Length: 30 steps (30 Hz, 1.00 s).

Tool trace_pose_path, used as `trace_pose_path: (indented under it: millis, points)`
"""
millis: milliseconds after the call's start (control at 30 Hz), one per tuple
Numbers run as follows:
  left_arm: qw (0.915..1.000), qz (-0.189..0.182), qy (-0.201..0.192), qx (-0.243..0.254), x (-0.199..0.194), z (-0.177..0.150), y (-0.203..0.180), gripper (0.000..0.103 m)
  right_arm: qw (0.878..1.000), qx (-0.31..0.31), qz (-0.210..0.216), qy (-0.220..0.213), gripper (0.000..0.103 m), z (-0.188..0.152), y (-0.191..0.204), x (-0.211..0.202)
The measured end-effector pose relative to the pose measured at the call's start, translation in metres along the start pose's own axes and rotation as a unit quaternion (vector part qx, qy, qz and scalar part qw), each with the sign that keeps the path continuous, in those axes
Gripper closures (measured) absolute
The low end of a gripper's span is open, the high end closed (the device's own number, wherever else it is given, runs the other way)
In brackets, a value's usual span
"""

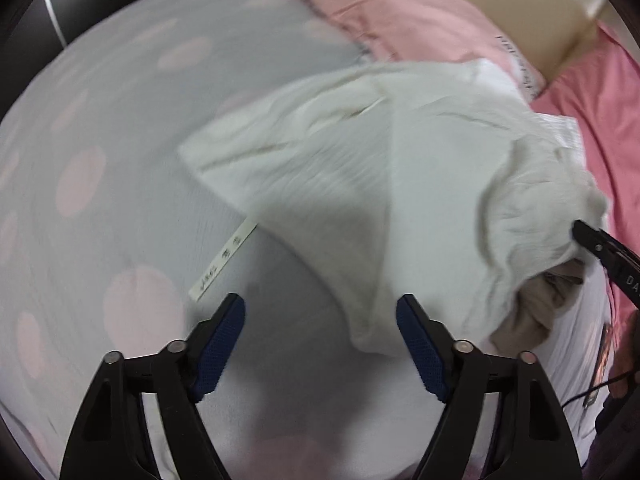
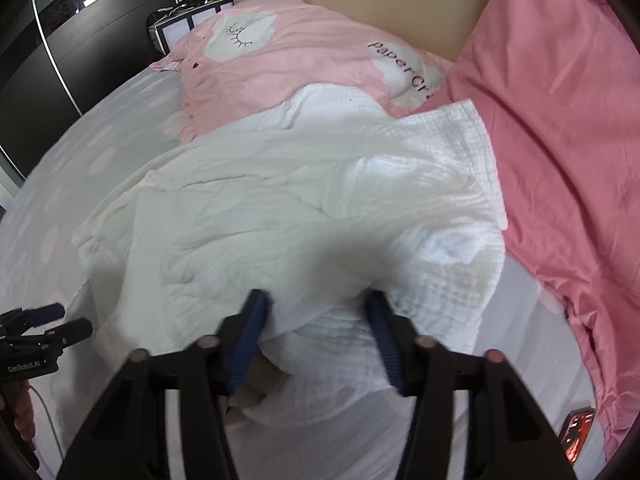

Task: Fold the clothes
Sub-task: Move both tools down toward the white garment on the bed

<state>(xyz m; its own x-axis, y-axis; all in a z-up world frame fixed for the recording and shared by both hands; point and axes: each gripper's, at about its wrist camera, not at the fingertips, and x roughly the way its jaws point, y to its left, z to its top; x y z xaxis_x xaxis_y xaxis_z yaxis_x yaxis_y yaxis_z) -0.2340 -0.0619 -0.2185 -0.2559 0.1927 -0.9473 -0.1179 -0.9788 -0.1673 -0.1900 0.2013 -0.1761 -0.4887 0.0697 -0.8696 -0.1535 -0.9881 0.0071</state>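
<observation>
From the left wrist camera, the left gripper (image 1: 320,320) hangs with its blue-padded jaws apart over the grey bedsheet (image 1: 100,140) with pale pink dots; only the lower corner of the white garment (image 1: 380,184) lies between them, and the pads do not press it. A long white care label (image 1: 224,264) with small print too blurred to read sticks out from the garment's left edge, seen only here. At the garment's right edge the right gripper (image 1: 580,236) shows as a black finger against a bunched fold. From the right wrist camera, the right gripper (image 2: 316,312) has a hump of the white garment (image 2: 280,208) bulging up between its pads, which touch the cloth on both sides: it grips the fabric. Beyond the garment lies a pink pillow (image 2: 304,60) printed "paperCr", cut off, and to the garment's right a plain pink duvet (image 2: 560,140). Left of the garment, the left gripper (image 2: 60,320) bears a "GenRobot.AI" label.
</observation>
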Motion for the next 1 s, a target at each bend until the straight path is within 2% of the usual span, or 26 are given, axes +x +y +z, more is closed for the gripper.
trace_pose_path:
  millis: [67, 133, 167, 200, 267, 367, 433, 467, 500, 733, 900, 933, 1000]
  points:
    - [0.9996, -0.004, 0.01, -0.026, 0.009, -0.002, 0.008, 0.06, 1.0, -0.009, -0.004, -0.006, 0.083, 0.0, 0.004, -0.002]
    - [0.9989, -0.016, 0.0, -0.043, 0.009, -0.002, 0.007, 0.069, 1.0, -0.017, -0.013, -0.013, 0.089, -0.002, 0.007, -0.007]
    - [0.9986, -0.028, -0.004, -0.045, 0.008, -0.002, 0.005, 0.081, 0.999, -0.021, -0.016, -0.018, 0.09, -0.002, 0.009, -0.011]
    - [0.9979, -0.046, -0.004, -0.046, 0.007, -0.003, 0.001, 0.087, 0.999, -0.021, -0.015, -0.021, 0.091, -0.002, 0.01, -0.015]
    - [0.9968, -0.068, -0.002, -0.042, 0.006, -0.003, -0.009, 0.087, 0.999, -0.02, -0.009, -0.026, 0.092, -0.001, 0.011, -0.023]
    - [0.9965, -0.073, -0.001, -0.042, -0.001, -0.007, -0.016, 0.085, 0.999, -0.018, -0.001, -0.031, 0.092, 0.001, 0.012, -0.034]
    - [0.996, -0.072, 0.008, -0.052, -0.007, -0.011, -0.014, 0.071, 0.999, -0.024, -0.005, -0.03, 0.092, 0.001, 0.013, -0.037]
    - [0.9954, -0.074, 0.012, -0.059, -0.01, -0.013, -0.011, 0.061, 0.999, -0.024, -0.004, -0.028, 0.092, -0.001, 0.012, -0.037]
    - [0.994, -0.083, 0.016, -0.069, -0.013, -0.015, -0.007, 0.058, 0.999, -0.022, -0.003, -0.024, 0.092, -0.003, 0.011, -0.037]
    - [0.9842, -0.118, 0.056, -0.12, 0.003, -0.019, -0.001, 0.058, 1.0, 0.005, 0.011, -0.008, 0.087, -0.01, 0.006, -0.032]
    - [0.9818, -0.125, 0.055, -0.132, 0.012, -0.014, -0.007, 0.058, 1.0, 0.003, 0.012, -0.003, 0.086, -0.007, 0.005, -0.026]
    - [0.9821, -0.124, 0.052, -0.132, 0.012, -0.012, -0.008, 0.06, 1.0, 0.003, 0.011, -0.001, 0.085, -0.007, 0.005, -0.024]
    - [0.9845, -0.115, 0.044, -0.125, 0.01, -0.009, -0.011, 0.074, 1.0, -0.001, 0.008, 0.001, 0.085, -0.007, 0.007, -0.02]
